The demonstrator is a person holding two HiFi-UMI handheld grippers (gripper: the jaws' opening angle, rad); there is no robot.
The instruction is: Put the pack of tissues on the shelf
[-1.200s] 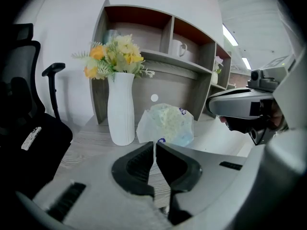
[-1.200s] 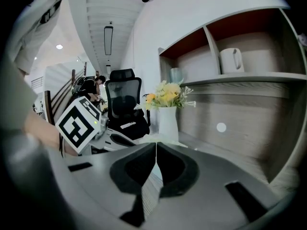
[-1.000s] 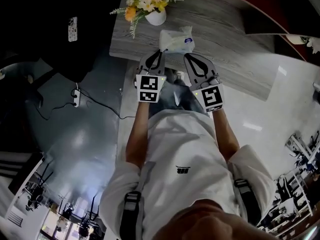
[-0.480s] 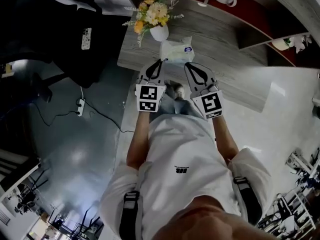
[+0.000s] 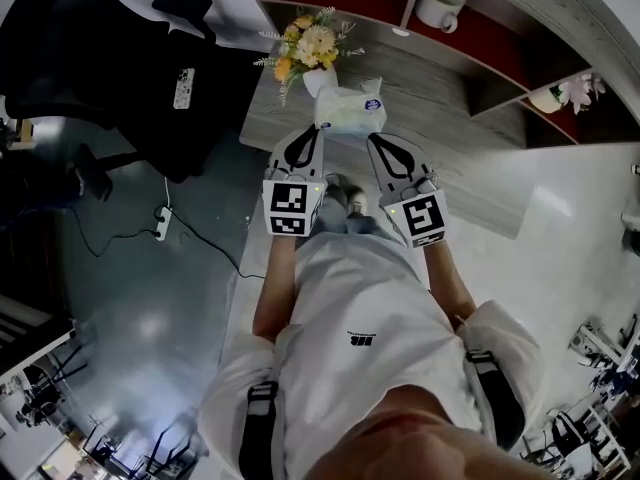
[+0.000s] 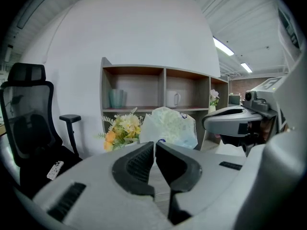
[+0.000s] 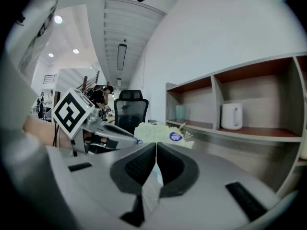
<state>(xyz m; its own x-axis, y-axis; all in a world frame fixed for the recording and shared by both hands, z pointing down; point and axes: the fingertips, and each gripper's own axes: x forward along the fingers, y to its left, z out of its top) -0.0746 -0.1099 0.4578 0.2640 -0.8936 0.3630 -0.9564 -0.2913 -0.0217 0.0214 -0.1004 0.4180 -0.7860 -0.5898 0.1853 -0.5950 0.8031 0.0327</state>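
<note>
The pack of tissues [image 5: 351, 111], pale green-white with a blue round label, lies on the grey wooden table [image 5: 440, 158] beside a flower vase. In the left gripper view the pack of tissues [image 6: 169, 127] stands just beyond the jaws; in the right gripper view the pack of tissues [image 7: 160, 133] lies ahead and left. My left gripper [image 5: 310, 128] and right gripper [image 5: 374, 136] hover side by side just short of the pack, both shut and empty. The shelf [image 5: 470, 38] with red-backed compartments rises behind the table.
A white vase of yellow and orange flowers [image 5: 310, 53] stands left of the pack. A white mug [image 5: 440, 3] sits in a shelf compartment, a small flower pot [image 5: 560, 93] in another. A black office chair [image 5: 110, 78] holding a phone stands at the left.
The view has drawn closer to the table and tilted up, so the shelf and mug now show. Both grippers stayed together and shut, just short of the pack.
</note>
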